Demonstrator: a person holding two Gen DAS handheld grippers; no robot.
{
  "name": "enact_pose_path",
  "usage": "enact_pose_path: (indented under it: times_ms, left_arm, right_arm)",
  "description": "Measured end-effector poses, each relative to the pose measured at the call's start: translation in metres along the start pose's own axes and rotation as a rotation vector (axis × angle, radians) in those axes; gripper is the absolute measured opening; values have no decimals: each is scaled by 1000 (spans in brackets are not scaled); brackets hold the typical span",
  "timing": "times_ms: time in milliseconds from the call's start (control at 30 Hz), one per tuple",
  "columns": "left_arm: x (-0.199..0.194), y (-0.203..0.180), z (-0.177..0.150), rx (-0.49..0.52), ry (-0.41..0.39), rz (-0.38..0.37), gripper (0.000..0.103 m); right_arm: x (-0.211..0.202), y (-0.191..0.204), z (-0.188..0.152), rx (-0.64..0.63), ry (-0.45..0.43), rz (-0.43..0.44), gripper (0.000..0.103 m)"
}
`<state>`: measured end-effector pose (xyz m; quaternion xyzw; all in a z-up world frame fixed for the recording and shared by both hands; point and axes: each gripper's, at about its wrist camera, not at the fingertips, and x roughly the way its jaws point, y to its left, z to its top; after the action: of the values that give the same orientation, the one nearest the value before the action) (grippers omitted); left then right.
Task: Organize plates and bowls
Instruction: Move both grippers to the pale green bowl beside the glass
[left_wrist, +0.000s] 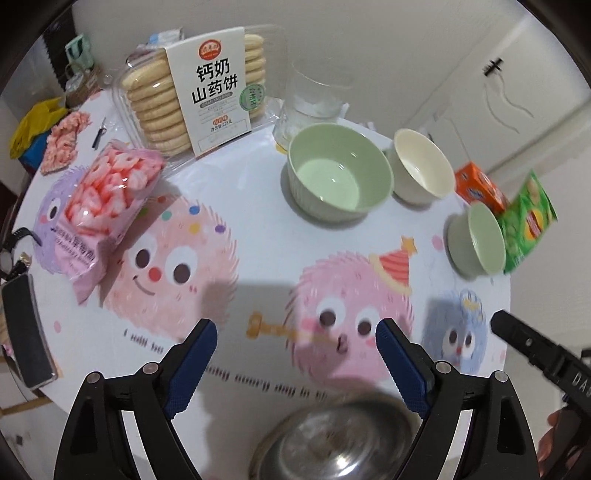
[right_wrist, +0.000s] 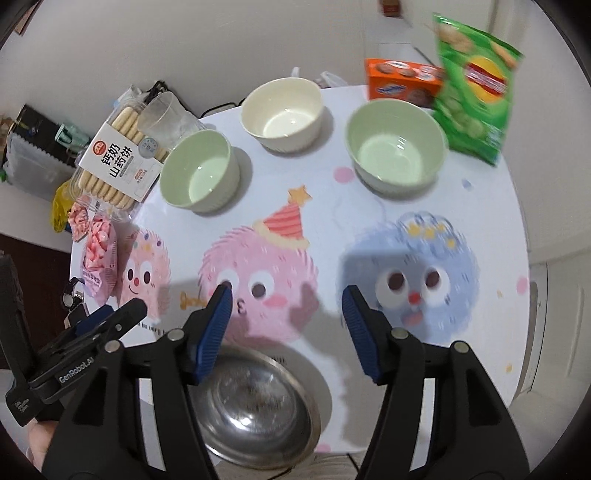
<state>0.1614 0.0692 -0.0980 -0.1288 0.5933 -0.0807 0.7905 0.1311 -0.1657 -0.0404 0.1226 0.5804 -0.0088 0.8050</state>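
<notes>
A round table with a cartoon cloth (left_wrist: 258, 236) (right_wrist: 332, 229) holds three bowls at the far side: a green bowl (left_wrist: 339, 172) (right_wrist: 199, 171), a cream bowl (left_wrist: 423, 167) (right_wrist: 282, 114) and a second green bowl (left_wrist: 480, 238) (right_wrist: 397, 146). A steel bowl (left_wrist: 340, 443) (right_wrist: 255, 402) sits at the near edge, below both grippers. My left gripper (left_wrist: 295, 332) is open and empty above the cloth; it also shows in the right wrist view (right_wrist: 122, 314). My right gripper (right_wrist: 286, 299) is open and empty; one of its fingers (left_wrist: 517, 332) shows in the left wrist view.
A biscuit box (left_wrist: 195, 92) (right_wrist: 118, 162), a clear cup (left_wrist: 314, 99) (right_wrist: 162, 118) and a pink snack bag (left_wrist: 103, 199) (right_wrist: 99, 254) stand at the left. An orange box (left_wrist: 480, 188) (right_wrist: 402, 83) and a green chip bag (left_wrist: 528, 218) (right_wrist: 472, 88) stand at the right. A phone (left_wrist: 26, 328) lies at the left edge.
</notes>
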Motion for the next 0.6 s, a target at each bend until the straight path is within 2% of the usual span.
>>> enact_pose_path:
  times_ms: [167,367,600]
  left_arm:
    - [27,2,33,-67,19,26,90]
    - [58,14,67,-179,42,36,90]
    - [80,19,102,-212,33,75,89]
  right_arm:
    - [35,10,39,-27,45,40,63]
    - [81,20,81,11,109,103,63]
    - [124,26,113,82,185,156,63]
